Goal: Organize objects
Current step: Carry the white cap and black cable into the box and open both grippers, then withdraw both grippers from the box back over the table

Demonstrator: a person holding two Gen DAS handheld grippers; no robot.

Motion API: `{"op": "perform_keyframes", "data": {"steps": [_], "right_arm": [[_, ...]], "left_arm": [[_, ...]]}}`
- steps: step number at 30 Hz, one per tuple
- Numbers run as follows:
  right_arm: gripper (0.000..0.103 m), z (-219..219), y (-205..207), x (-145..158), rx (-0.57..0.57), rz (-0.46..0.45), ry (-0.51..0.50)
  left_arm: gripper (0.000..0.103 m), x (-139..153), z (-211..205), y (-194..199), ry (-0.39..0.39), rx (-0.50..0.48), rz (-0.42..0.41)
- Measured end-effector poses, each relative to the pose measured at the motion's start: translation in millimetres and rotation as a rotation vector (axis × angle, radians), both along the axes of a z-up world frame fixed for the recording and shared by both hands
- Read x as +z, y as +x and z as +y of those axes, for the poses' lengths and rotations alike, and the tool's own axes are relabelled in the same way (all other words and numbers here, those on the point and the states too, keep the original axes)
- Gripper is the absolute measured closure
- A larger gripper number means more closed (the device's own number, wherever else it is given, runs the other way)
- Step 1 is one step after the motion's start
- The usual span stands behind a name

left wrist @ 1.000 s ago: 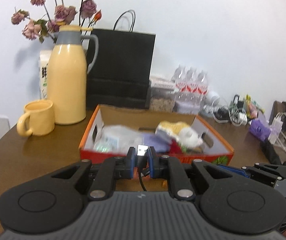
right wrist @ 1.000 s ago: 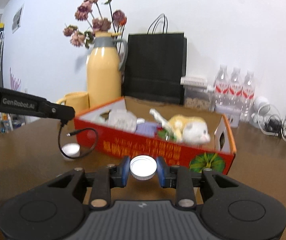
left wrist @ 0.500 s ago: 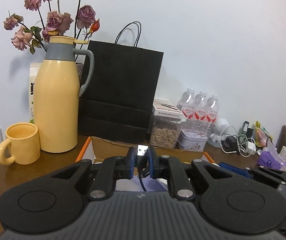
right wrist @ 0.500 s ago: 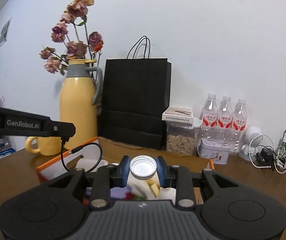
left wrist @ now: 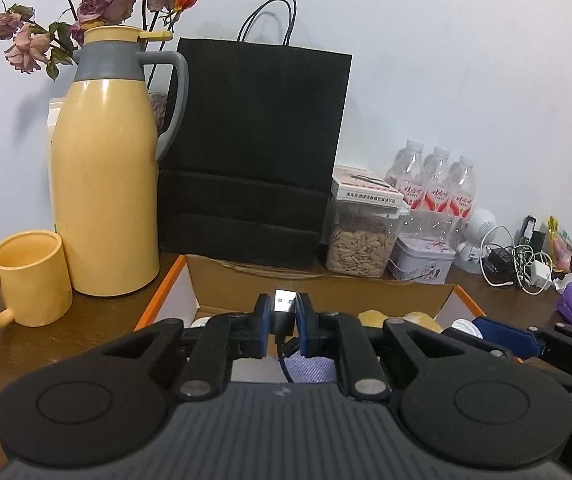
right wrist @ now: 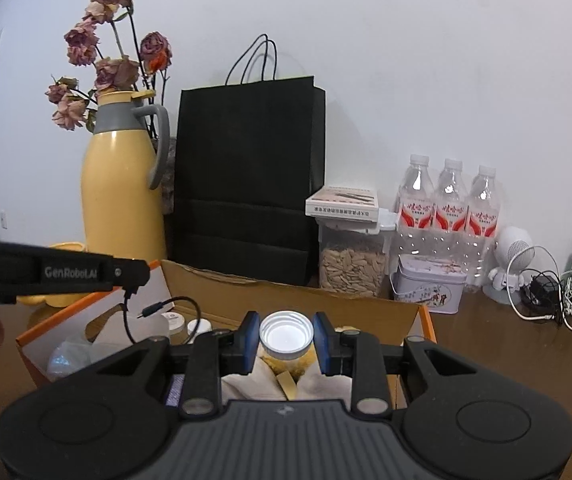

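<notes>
Both grippers over the open box (right wrist: 325, 292): left gripper (left wrist: 286, 312) pinches a USB cable (left wrist: 284, 300), right gripper (right wrist: 286, 336) clamps a white cap (right wrist: 285, 334), box directly below.

We note a glossy yellow plastic flask (left wrist: 104, 184) left of the claw, a matt black paper bag (left wrist: 254, 152) beyond it, raw brown cardboard lining the box (left wrist: 317, 288) beneath, and dark polished wood tabletop (left wrist: 66, 344).

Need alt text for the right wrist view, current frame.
Right tongs grip a white bottle cap above an open orange cardboard box. Behind stand a yellow thermos, black paper bag and three water bottles.
</notes>
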State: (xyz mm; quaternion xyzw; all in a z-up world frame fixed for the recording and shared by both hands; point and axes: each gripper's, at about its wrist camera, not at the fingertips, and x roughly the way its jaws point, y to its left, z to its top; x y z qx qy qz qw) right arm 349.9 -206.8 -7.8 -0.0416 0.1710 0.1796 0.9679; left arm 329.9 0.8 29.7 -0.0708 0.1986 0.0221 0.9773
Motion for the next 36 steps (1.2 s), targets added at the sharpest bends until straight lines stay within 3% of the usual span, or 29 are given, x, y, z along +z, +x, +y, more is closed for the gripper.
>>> {"op": "perform_keyframes", "data": {"steps": [5,7,8,9,10,11,13,14,15,28,36], "right_arm": [[0.076,1,-1,-3,-0.006,0.012,-0.012],[0.076,0,0,-4,-0.015,0.017,-0.012],[0.073,-1,0,-4,-0.023,0.020,-0.008],[0.069,-2,1,-4,-0.028,0.023,-0.003],[0.055,-3,2,-5,-0.032,0.028,0.001],[0.034,-4,3,-5,-0.038,0.029,0.005],[0.008,-5,3,-5,-0.050,0.024,0.006],[0.001,-6,3,-5,-0.054,0.019,0.007],[0.000,-6,3,-5,-0.056,0.018,0.007],[0.000,-5,3,-4,-0.076,0.024,-0.002],[0.000,-7,-14,11,-0.070,-0.024,-0.012]], "left_arm": [[0.089,-1,-2,-1,0.022,-0.004,-0.011],[0.082,-1,-2,0,0.031,0.009,-0.010],[0.069,-1,-1,0,0.033,0.014,-0.009],[0.049,-1,0,1,0.034,0.020,-0.010],[0.035,-1,0,1,0.036,0.031,-0.014],[0.014,-1,0,0,0.041,0.043,-0.022],[0.002,0,0,-2,0.053,0.057,-0.042],[0.000,0,0,-2,0.059,0.063,-0.043],[0.000,1,0,-1,0.063,0.072,-0.041],[0.000,4,4,-2,0.054,0.092,-0.023],[0.000,24,10,-33,0.035,0.058,-0.071]]}}
